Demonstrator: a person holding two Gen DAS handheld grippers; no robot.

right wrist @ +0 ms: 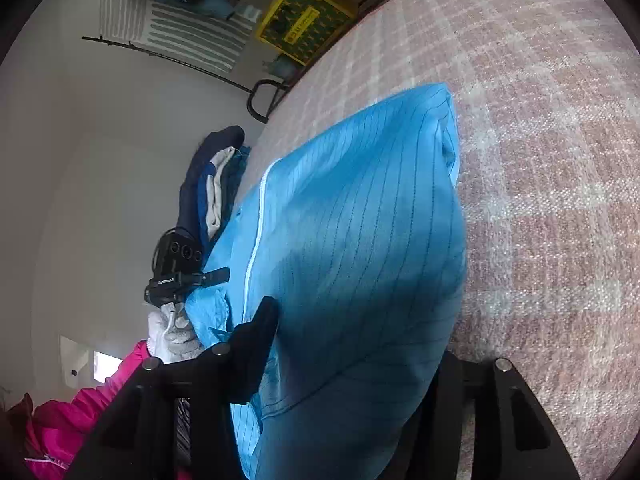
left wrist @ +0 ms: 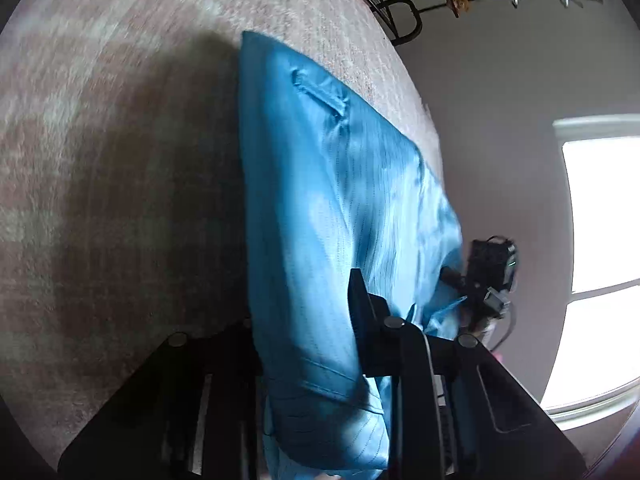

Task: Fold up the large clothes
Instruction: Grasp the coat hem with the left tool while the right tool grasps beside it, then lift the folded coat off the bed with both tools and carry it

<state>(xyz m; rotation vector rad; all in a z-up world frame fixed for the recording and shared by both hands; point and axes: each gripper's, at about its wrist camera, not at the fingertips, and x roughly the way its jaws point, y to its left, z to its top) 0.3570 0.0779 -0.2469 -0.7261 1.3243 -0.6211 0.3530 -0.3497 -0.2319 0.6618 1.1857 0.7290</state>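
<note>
left wrist view: the blue garment [left wrist: 320, 208] hangs lifted over the checked bedcover [left wrist: 120, 160], filling the middle of the frame. its lower part drops between the left gripper [left wrist: 312, 320]'s fingers; only one finger [left wrist: 360, 312] shows, the other is hidden behind the cloth, so how wide the jaws stand is hard to read, though cloth lies in the gap and looks pinched. right of the garment the right gripper [left wrist: 492, 276] is small and blurred, at the cloth's edge. left of the garment the bedcover lies bare and in shadow. beyond it, a wire rack [left wrist: 400, 20] is cut off at the top and a window [left wrist: 600, 260] glares at the right.

right wrist view: the garment [right wrist: 360, 260], with its white zip, swells between the right gripper [right wrist: 344, 344]'s fingers; one finger [right wrist: 256, 344] shows, the other is covered. the jaws stand part open around the thick fold. left of the garment, the left gripper [right wrist: 180, 276] meets its edge, above a gloved hand [right wrist: 172, 332]. a pile of clothes [right wrist: 216, 176] sits beyond. right of the garment the bedcover [right wrist: 540, 200] is bare.
</note>
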